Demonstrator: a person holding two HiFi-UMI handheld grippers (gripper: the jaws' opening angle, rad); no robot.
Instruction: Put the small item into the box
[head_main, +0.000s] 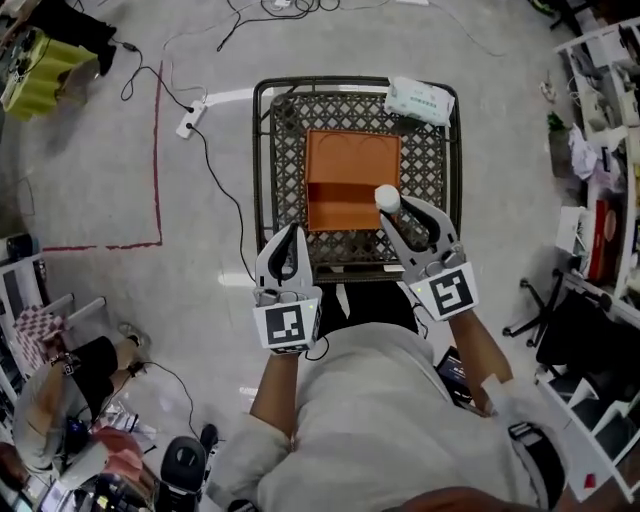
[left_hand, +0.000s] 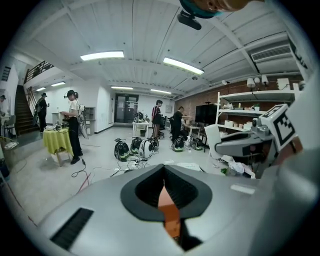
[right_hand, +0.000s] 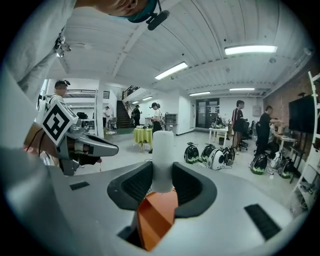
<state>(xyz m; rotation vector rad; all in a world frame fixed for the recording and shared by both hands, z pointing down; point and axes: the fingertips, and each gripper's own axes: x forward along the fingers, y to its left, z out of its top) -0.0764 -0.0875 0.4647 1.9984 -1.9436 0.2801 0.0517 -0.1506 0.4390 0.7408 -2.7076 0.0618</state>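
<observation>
An orange box (head_main: 350, 160) lies open in a black wire cart (head_main: 268, 150). My right gripper (head_main: 395, 208) is shut on a small white cylinder (head_main: 387, 199), which stands upright between the pads, over the box's right edge. In the right gripper view the white cylinder (right_hand: 162, 160) rises between the jaws, with the orange box (right_hand: 155, 220) showing below. My left gripper (head_main: 293, 235) is shut and empty at the cart's near rim, left of the box. Through its jaws only a sliver of the orange box (left_hand: 170, 212) shows.
A pack of wipes (head_main: 420, 100) rests on the cart's far right corner. A power strip with cables (head_main: 188, 122) and a red tape line (head_main: 158, 150) lie on the floor to the left. Shelves (head_main: 600, 120) and a chair base (head_main: 530, 310) stand at the right.
</observation>
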